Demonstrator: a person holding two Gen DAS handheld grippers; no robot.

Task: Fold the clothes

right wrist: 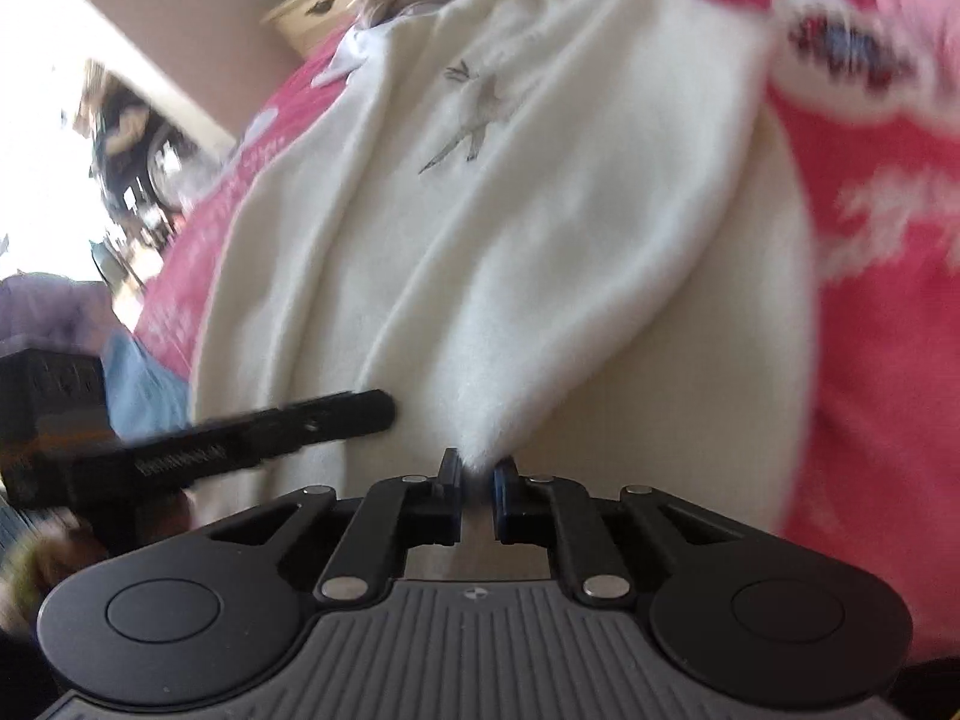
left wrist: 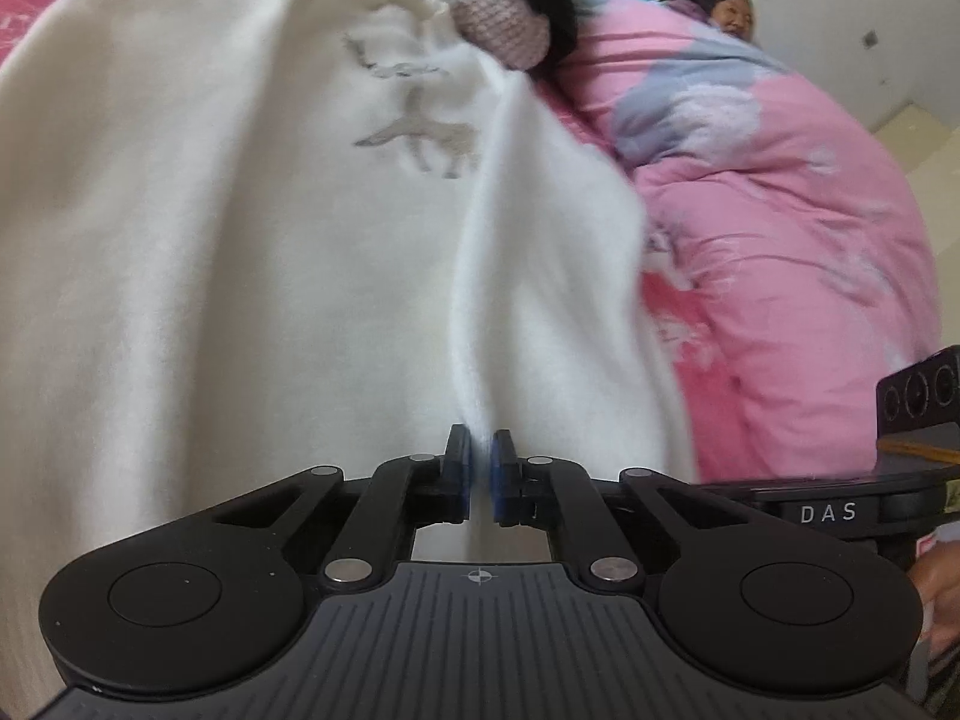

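Note:
A white fleece sweatshirt [left wrist: 240, 228] with a grey deer print [left wrist: 420, 132] lies spread on a pink bed. My left gripper [left wrist: 479, 468] is shut on a raised fold of its hem, the cloth pinched between the blue pads. In the right wrist view the same sweatshirt [right wrist: 510, 210] shows its deer print [right wrist: 480, 114], and my right gripper [right wrist: 478, 480] is shut on a pointed tuck of the white cloth. The left gripper [right wrist: 270, 426] shows there as a dark bar at the left, close beside the right one.
A pink quilt [left wrist: 780, 240] with a person under it bulges on the right. A pink knitted item [left wrist: 498, 24] and dark cloth lie above the collar. The pink patterned bedsheet [right wrist: 870, 300] surrounds the sweatshirt. A cream cabinet [right wrist: 312, 6] stands beyond the bed.

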